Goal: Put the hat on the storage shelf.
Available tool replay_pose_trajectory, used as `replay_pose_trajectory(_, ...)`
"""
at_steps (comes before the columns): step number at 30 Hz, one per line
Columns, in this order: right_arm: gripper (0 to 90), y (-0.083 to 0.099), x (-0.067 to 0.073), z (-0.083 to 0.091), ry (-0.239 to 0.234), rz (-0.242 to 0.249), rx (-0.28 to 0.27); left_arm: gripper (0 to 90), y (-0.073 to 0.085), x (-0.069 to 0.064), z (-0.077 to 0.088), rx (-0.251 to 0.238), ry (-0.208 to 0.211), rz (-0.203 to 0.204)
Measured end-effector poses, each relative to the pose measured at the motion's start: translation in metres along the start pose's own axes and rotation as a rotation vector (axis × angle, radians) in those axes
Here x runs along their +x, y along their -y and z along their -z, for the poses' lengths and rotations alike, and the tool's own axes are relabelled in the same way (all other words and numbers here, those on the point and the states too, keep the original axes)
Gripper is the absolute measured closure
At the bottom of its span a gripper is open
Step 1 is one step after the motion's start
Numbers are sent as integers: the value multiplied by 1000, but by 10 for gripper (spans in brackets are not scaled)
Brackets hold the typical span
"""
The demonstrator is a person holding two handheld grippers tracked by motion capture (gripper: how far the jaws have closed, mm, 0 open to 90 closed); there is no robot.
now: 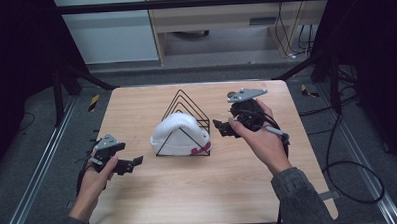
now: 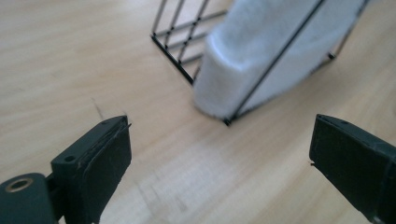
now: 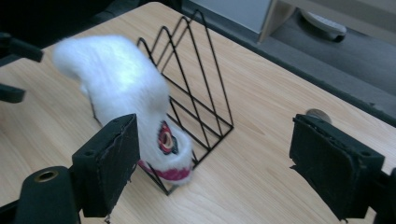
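Note:
A white fluffy cap (image 1: 179,132) with a pink-red trim is draped over the front of a black wire rack (image 1: 186,100) of triangular dividers, mid-table. My left gripper (image 1: 136,160) lies low to the left of the cap, open, jaws pointing at it with nothing between them. My right gripper (image 1: 218,127) is close to the rack's right side, open and empty. In the left gripper view the jaws (image 2: 222,126) stand wide before the cap (image 2: 261,51) and rack (image 2: 180,39). In the right gripper view the jaws (image 3: 215,123) frame the cap (image 3: 121,79) and rack (image 3: 201,70).
The wooden table (image 1: 199,187) has bare room in front of the rack and along both sides. Beyond its far edge stand a pale cabinet (image 1: 223,21) and dark frame bars. Cables (image 1: 348,172) trail on the floor at the right.

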State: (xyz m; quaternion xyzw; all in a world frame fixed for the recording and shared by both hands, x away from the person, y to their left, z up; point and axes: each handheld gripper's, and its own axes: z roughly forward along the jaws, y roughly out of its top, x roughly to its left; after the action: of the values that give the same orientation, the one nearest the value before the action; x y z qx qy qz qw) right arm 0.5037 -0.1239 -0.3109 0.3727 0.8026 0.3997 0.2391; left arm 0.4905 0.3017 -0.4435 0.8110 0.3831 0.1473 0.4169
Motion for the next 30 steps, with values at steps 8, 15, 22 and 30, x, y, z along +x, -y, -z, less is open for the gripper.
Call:
replay_pose_trajectory(8,171,42,-13,18,34,-28,-14,49,13,2,-3,31,-24,-24)
replay_pose_trajectory(15,170,103,-27,17,46,-113,-7,51,27,6,-21,102,-59,-30)
replay_pose_trajectory(22,167,170,-29,-2,66,-229,29,51,39,9,-29,144,-72,-17)
replay_pose_trajectory(30,166,214,-24,-27,110,-280,72,45,51,15,-31,101,-73,28)
